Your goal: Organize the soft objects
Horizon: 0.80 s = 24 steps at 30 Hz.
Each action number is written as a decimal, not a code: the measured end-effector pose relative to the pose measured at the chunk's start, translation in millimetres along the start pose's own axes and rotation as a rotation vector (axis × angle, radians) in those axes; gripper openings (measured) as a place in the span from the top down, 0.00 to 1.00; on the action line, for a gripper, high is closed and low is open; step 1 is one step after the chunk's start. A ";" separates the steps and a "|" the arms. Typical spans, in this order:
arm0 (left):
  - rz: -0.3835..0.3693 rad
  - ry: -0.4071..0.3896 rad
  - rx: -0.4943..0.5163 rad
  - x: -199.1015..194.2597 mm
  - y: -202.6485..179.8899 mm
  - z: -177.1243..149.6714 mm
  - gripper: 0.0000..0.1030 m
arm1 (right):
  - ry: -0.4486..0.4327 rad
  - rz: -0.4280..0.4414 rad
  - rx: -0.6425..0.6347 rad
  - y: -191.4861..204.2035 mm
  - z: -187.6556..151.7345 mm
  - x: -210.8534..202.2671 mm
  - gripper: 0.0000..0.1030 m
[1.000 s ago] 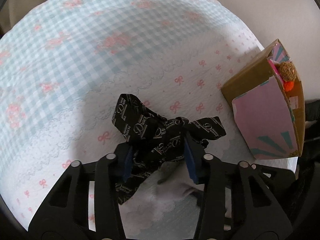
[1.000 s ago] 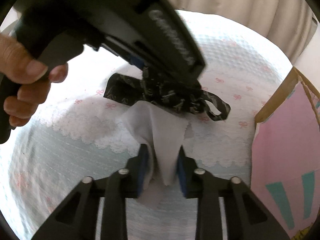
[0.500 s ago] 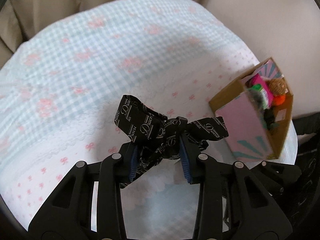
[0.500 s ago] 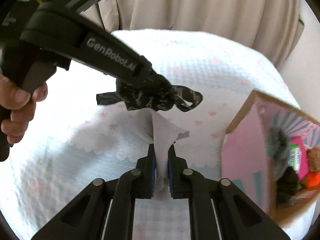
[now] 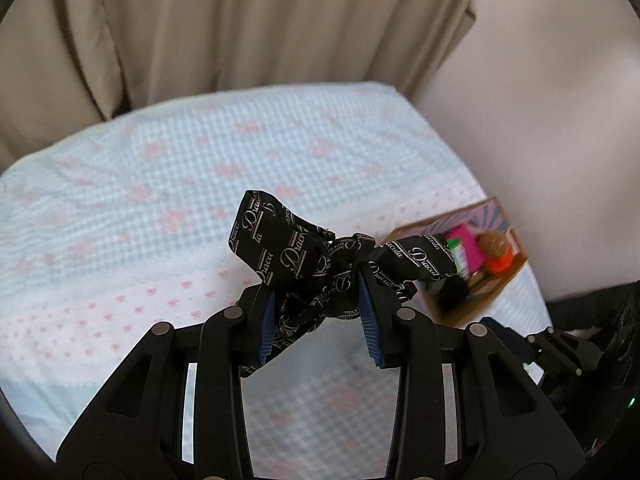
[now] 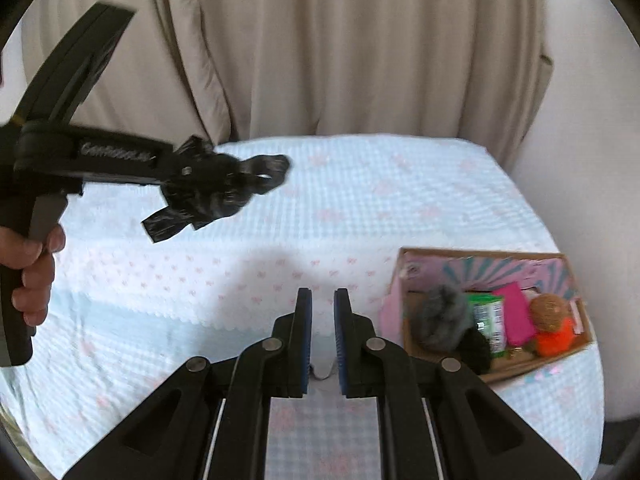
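My left gripper (image 5: 318, 302) is shut on a black bow-shaped ribbon with white lettering (image 5: 304, 252) and holds it in the air above the bed. The same ribbon (image 6: 216, 192) hangs from the left gripper in the right wrist view. My right gripper (image 6: 323, 312) is shut on a white cloth (image 6: 322, 366), of which only a small bit shows between the pads. A cardboard box with pink lining (image 6: 480, 264) sits on the bed at the right and holds soft toys. It also shows in the left wrist view (image 5: 500, 280).
The bed has a light blue and white cover with pink bows (image 6: 360, 208). Beige curtains (image 6: 340, 48) hang behind it. A pale wall (image 5: 560, 100) stands at the right. In the box lie a grey fluffy ball (image 6: 440, 316), a pink item (image 6: 516, 312) and an orange-brown toy (image 6: 552, 324).
Both grippers have risen well above the bed. The left one lifted the black ribbon off the cover. The right one closed tighter on the white cloth and lifted it.
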State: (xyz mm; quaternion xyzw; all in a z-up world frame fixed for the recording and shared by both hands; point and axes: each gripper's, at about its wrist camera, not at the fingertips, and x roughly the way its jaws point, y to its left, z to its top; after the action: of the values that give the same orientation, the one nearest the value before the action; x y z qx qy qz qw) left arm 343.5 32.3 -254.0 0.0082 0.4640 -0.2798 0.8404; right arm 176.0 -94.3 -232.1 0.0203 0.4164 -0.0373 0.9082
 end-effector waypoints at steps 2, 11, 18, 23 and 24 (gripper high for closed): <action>0.015 -0.026 -0.001 -19.5 -9.8 2.9 0.68 | -0.019 0.001 0.023 -9.4 9.3 -19.9 0.90; 0.045 -0.078 -0.076 -72.6 -27.3 -18.9 0.68 | -0.055 0.021 0.008 -38.6 8.7 -71.0 0.90; 0.073 -0.061 -0.154 -57.5 -17.8 -59.7 0.68 | 0.039 0.046 0.011 -38.1 -39.4 -34.4 0.80; 0.086 -0.033 -0.196 -31.5 -2.6 -91.8 0.68 | 0.055 0.112 0.010 -30.9 -83.0 5.9 0.06; 0.092 -0.026 -0.200 -24.6 2.0 -100.1 0.68 | 0.066 0.118 0.016 -29.2 -90.1 16.2 0.06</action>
State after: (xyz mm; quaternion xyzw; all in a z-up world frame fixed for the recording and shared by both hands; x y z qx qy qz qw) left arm 256.7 72.7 -292.1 -0.0581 0.4778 -0.1931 0.8550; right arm 116.1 -118.1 -303.3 0.0531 0.4437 0.0137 0.8945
